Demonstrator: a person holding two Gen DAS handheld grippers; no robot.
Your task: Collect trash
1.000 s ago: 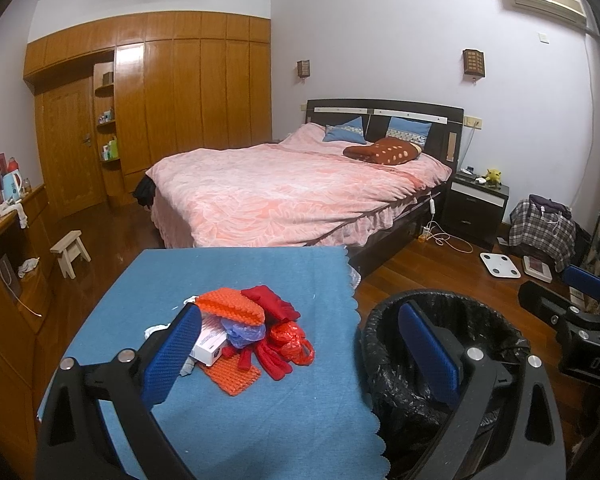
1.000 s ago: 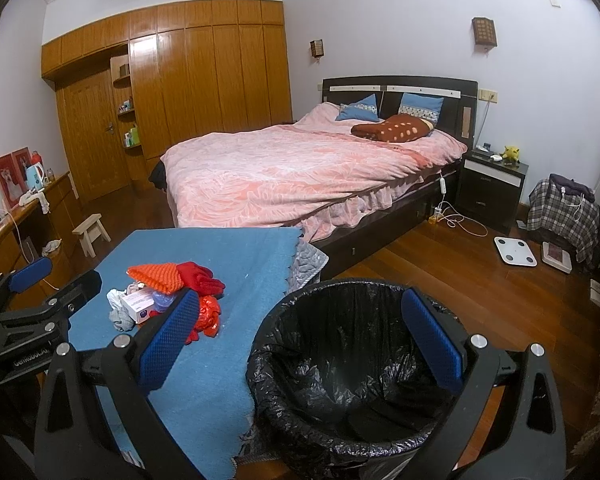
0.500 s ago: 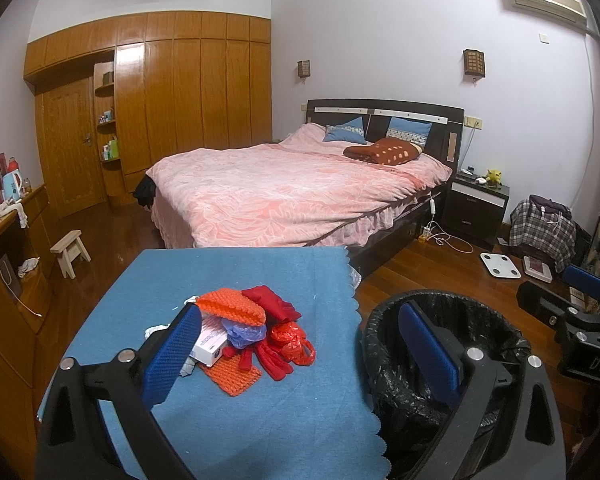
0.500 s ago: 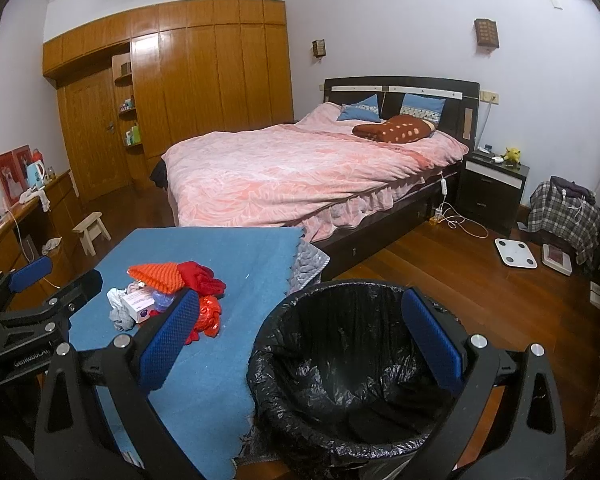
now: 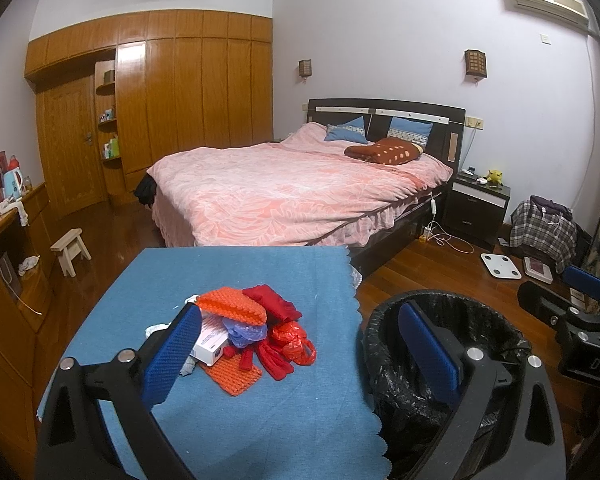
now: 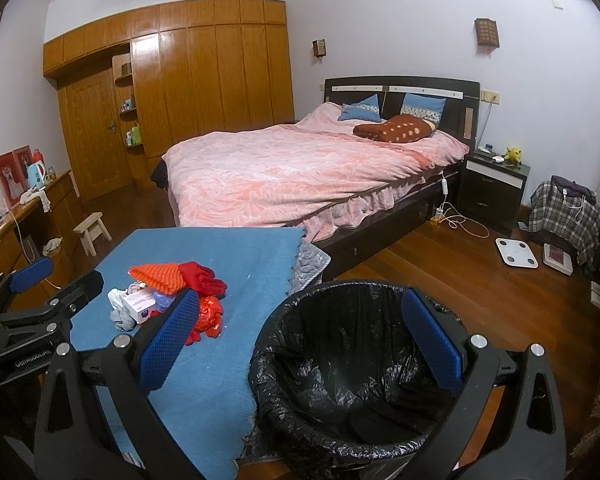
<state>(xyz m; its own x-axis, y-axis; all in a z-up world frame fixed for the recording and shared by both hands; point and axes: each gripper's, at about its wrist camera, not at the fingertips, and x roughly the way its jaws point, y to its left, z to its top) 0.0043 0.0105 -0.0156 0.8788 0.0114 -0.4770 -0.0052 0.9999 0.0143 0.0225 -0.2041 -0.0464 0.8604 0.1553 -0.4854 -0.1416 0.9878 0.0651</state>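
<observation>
A pile of trash [image 5: 256,332] lies on the blue-covered table [image 5: 240,412]: orange knitted pieces, red cloth, a red plastic bag [image 5: 292,340], a bluish bag and a small white box [image 5: 210,346]. The pile also shows in the right wrist view [image 6: 172,292]. A round bin with a black liner [image 6: 356,368] stands right of the table; it also shows in the left wrist view [image 5: 444,360]. My left gripper [image 5: 300,344] is open and empty, above the table's near part. My right gripper [image 6: 304,332] is open and empty, above the bin's rim.
A bed with a pink cover [image 5: 292,192] stands beyond the table. A wooden dresser [image 5: 4,264] runs along the left, a small stool [image 5: 71,250] beside it. A nightstand [image 5: 480,204], a scale [image 5: 500,266] and a plaid bag [image 5: 544,228] are at the right.
</observation>
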